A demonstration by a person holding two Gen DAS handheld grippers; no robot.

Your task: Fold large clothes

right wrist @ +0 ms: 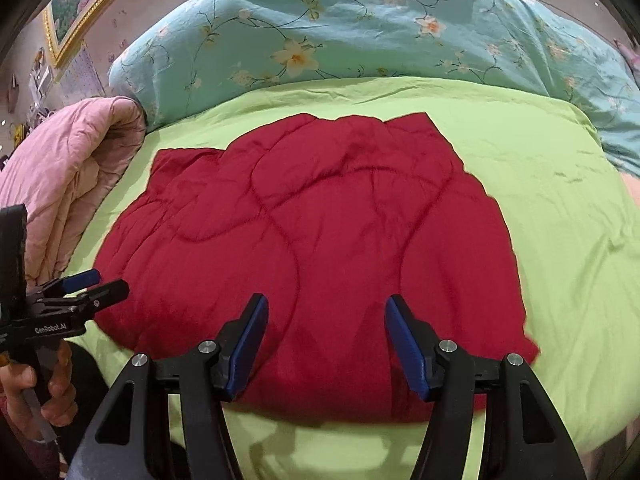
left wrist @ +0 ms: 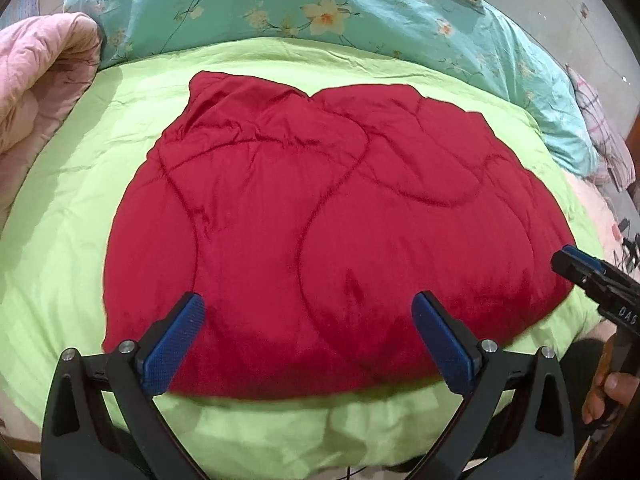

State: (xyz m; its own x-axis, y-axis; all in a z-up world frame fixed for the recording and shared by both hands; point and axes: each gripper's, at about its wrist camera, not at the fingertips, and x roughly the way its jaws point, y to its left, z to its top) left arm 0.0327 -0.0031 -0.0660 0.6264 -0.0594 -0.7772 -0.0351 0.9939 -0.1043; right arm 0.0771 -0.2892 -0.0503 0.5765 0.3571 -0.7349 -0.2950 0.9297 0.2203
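Note:
A red quilted blanket (left wrist: 320, 220) lies folded and fairly flat on a lime green sheet (left wrist: 72, 208); it also shows in the right wrist view (right wrist: 312, 248). My left gripper (left wrist: 308, 304) is open and empty, hovering over the blanket's near edge. My right gripper (right wrist: 324, 308) is open and empty, also above the near edge. The right gripper shows at the right edge of the left wrist view (left wrist: 576, 264), by the blanket's right side. The left gripper shows in the right wrist view (right wrist: 100, 284) by the blanket's left corner.
A rolled pink quilt (right wrist: 68, 180) lies at the left of the bed. A teal floral duvet (right wrist: 360, 36) is piled behind the green sheet (right wrist: 560, 184). A framed picture (right wrist: 76, 4) hangs on the wall at far left.

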